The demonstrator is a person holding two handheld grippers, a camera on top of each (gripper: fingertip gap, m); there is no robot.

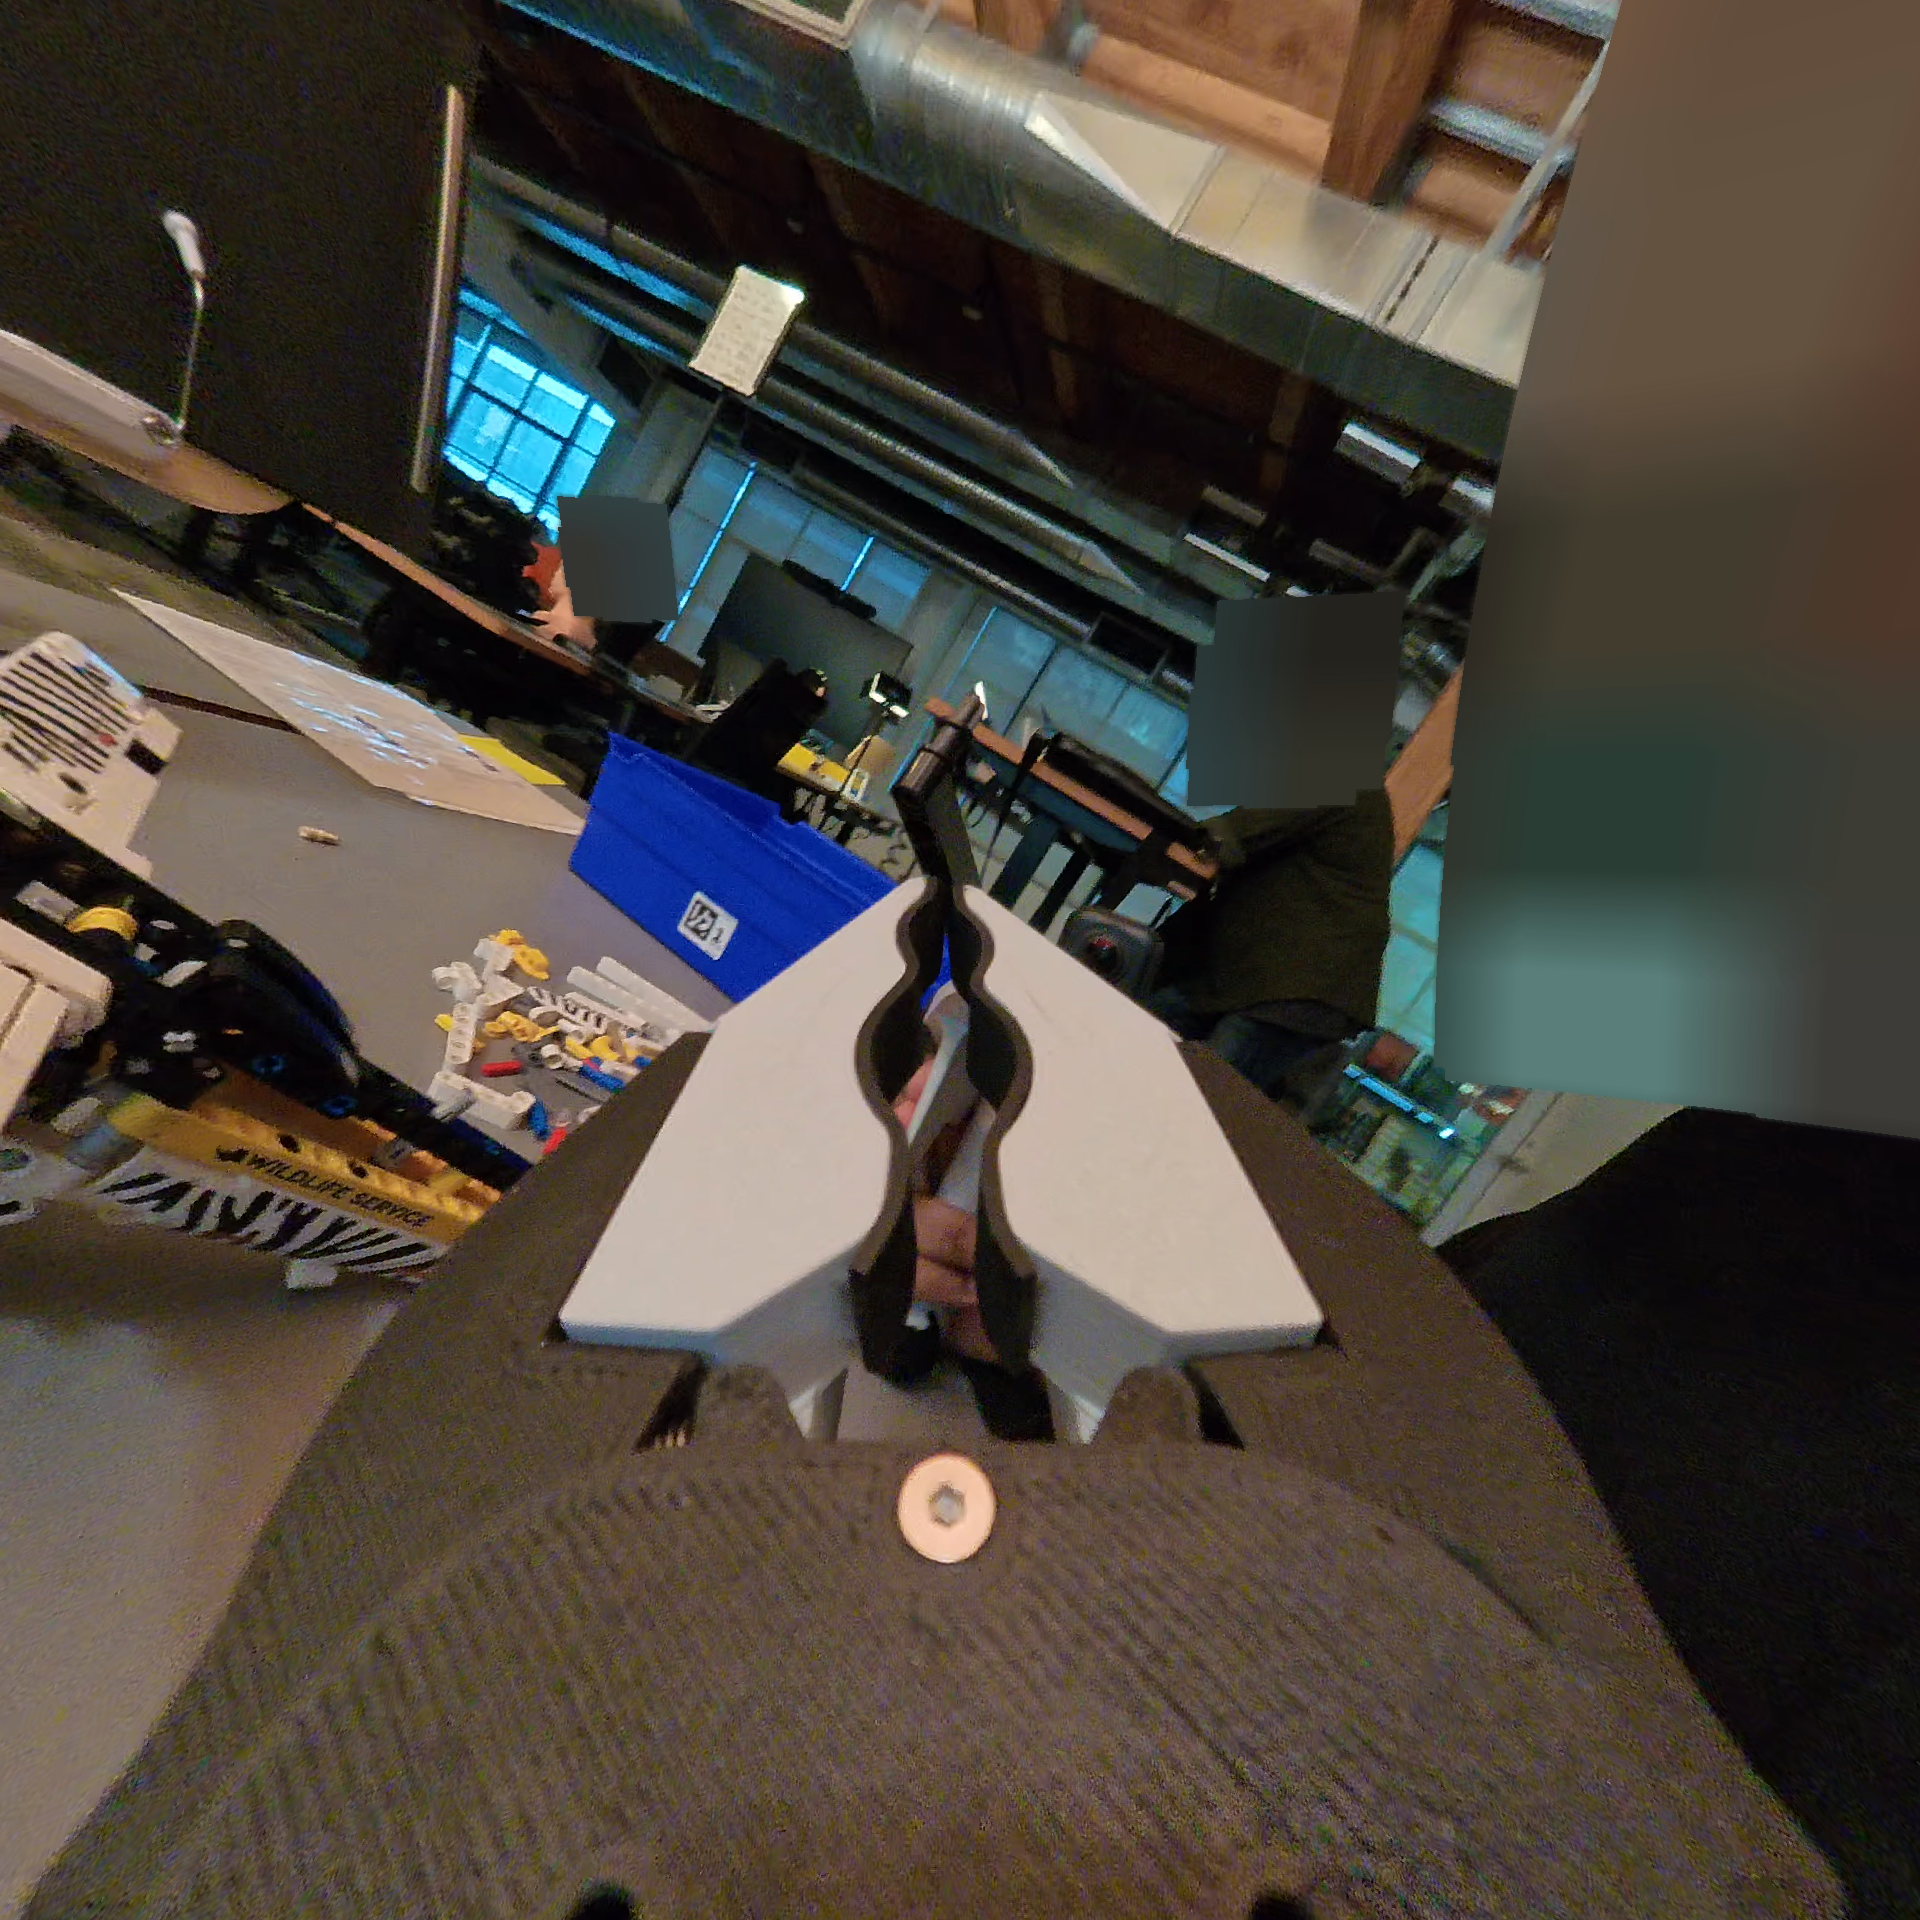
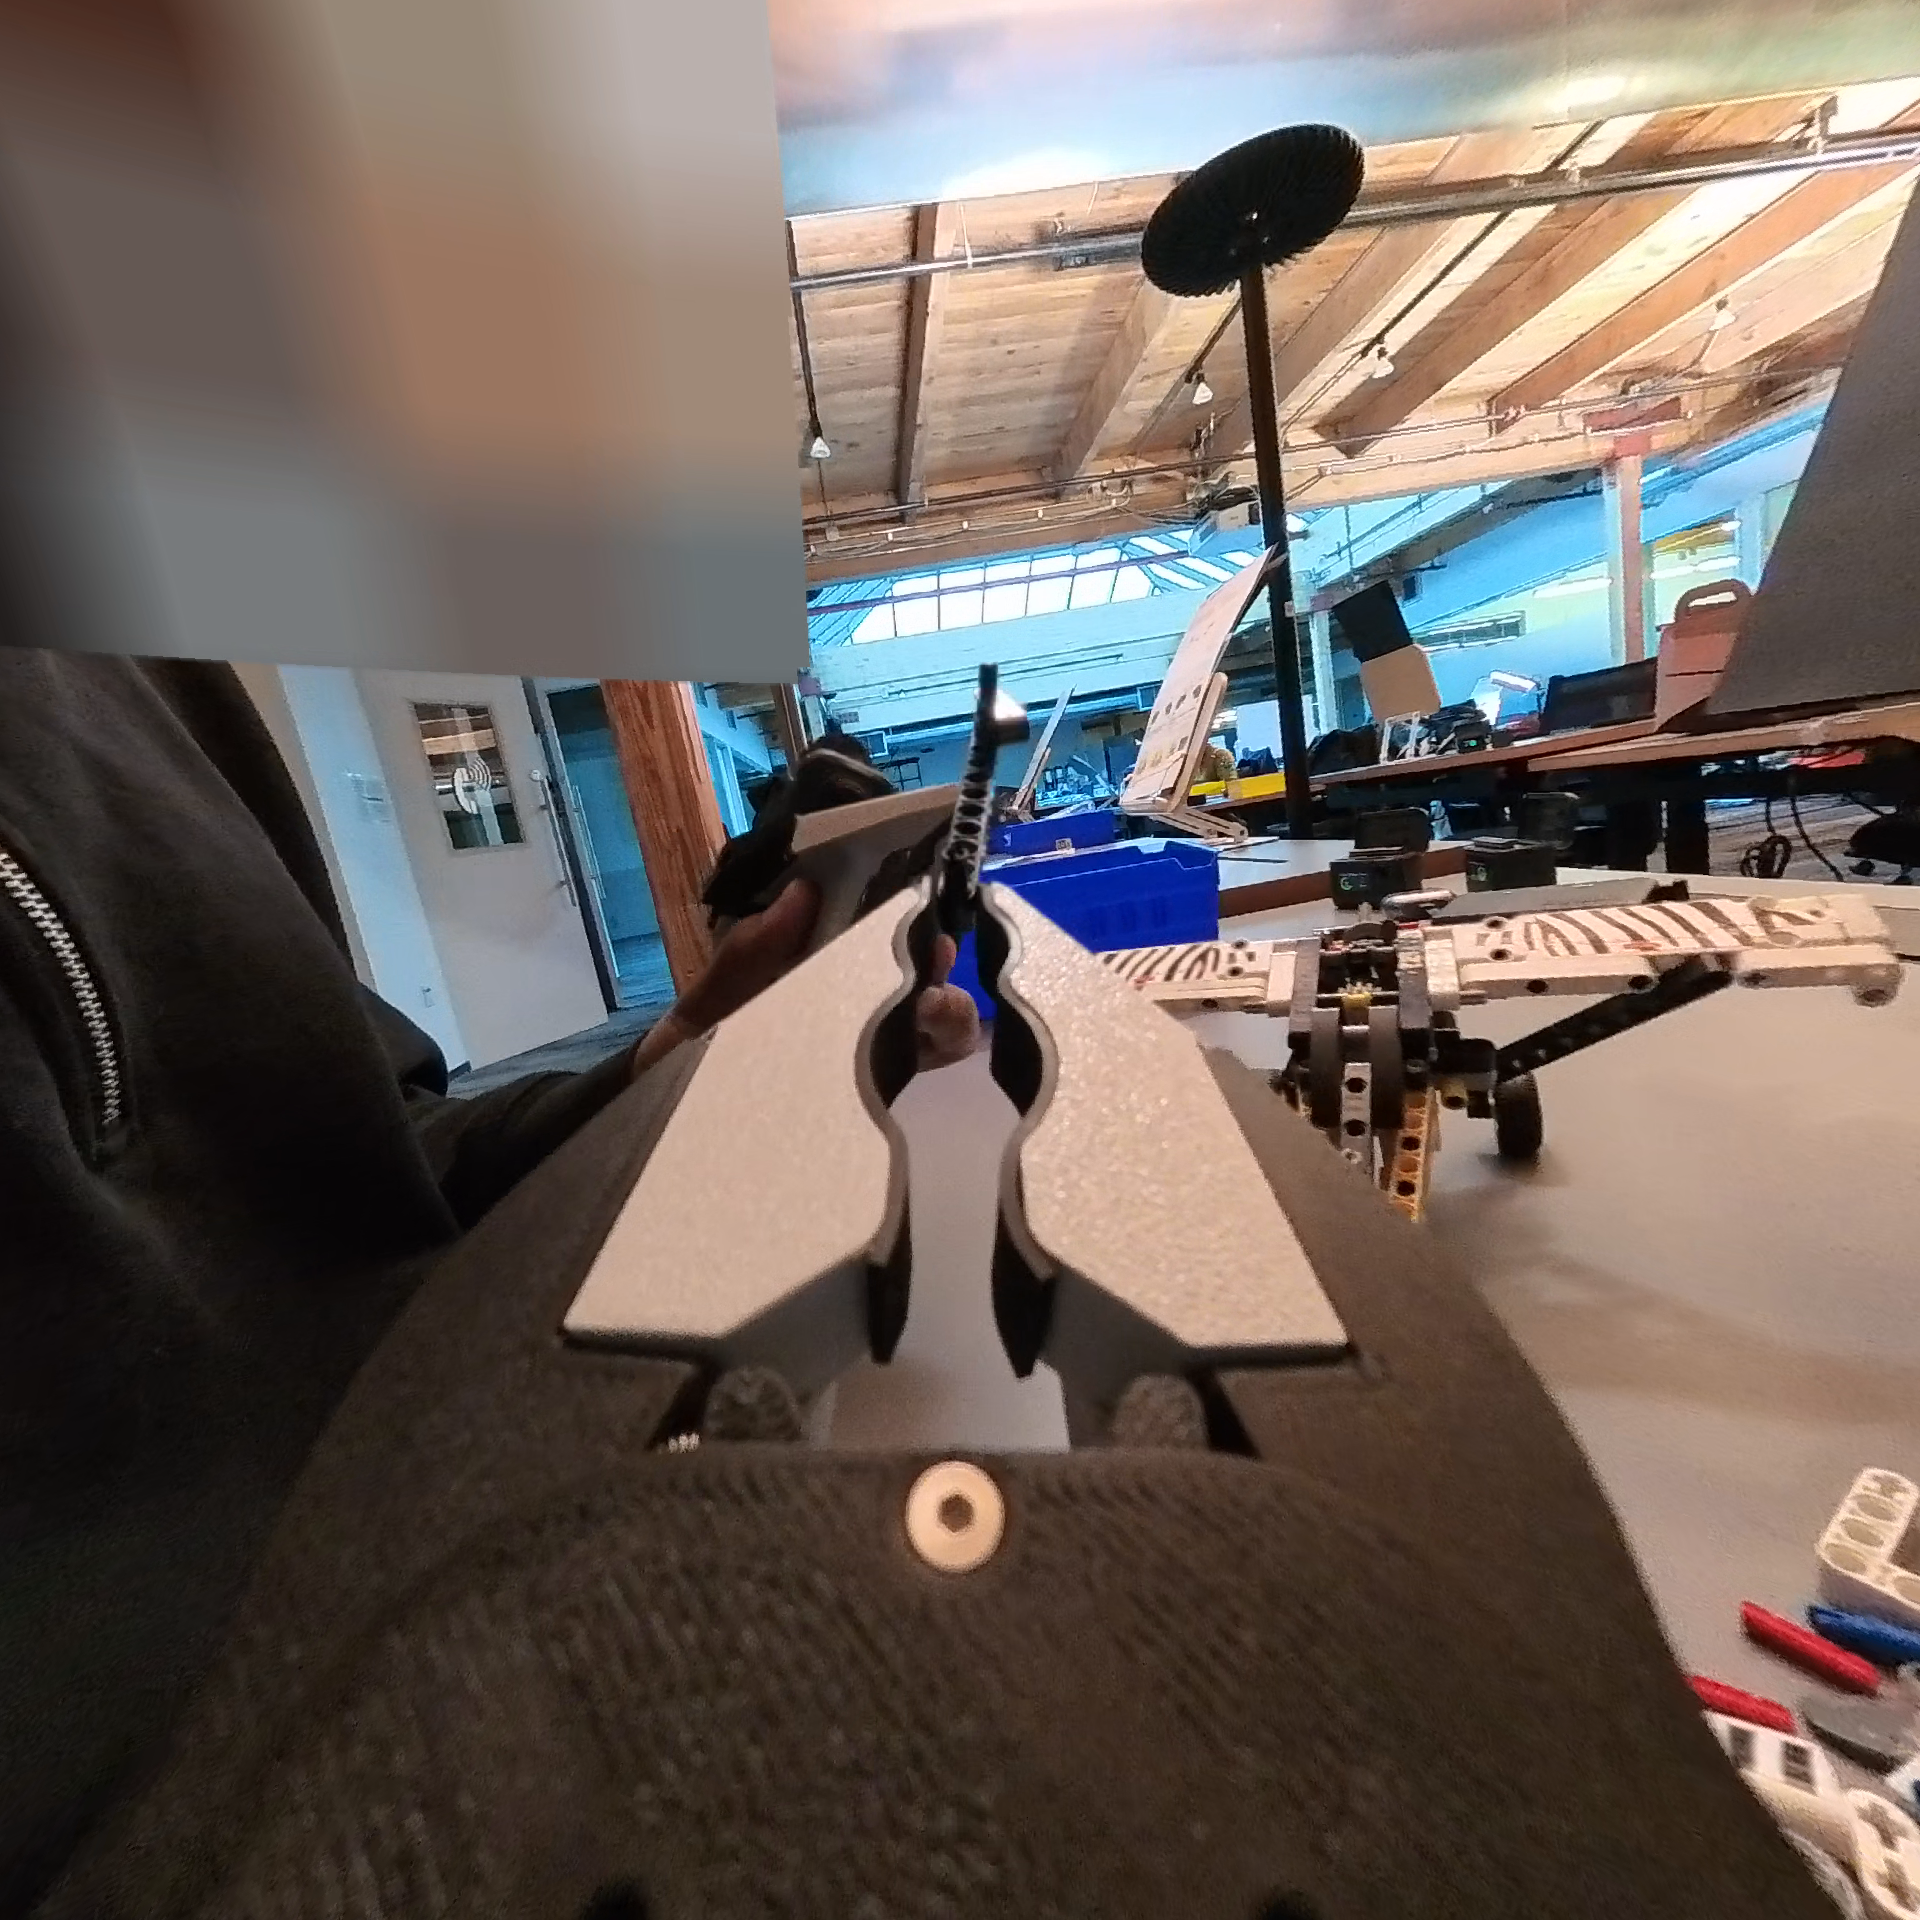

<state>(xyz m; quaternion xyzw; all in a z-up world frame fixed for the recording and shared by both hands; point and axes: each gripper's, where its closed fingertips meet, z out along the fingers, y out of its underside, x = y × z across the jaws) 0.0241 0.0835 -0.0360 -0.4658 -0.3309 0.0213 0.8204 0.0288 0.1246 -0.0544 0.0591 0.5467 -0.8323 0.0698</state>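
2 hand-held grippers (image 1: 940,894) (image 2: 961,899) clamp black beam (image 1: 940,821) | grey table (image 1: 436,883) | timber ceiling (image 2: 1091,343)

Both wrist cameras sit close behind their jaws, tilted upward, facing each other across the blue bin (image 1: 717,862) (image 2: 1122,894).

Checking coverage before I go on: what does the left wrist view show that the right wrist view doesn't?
Left only: loose brick pile, white sheet. Right only: zebra-striped wing model, black floor lamp, other gripper's finger. Both: a blue bin, grey table, and a black perforated beam pinched at the fingertips.
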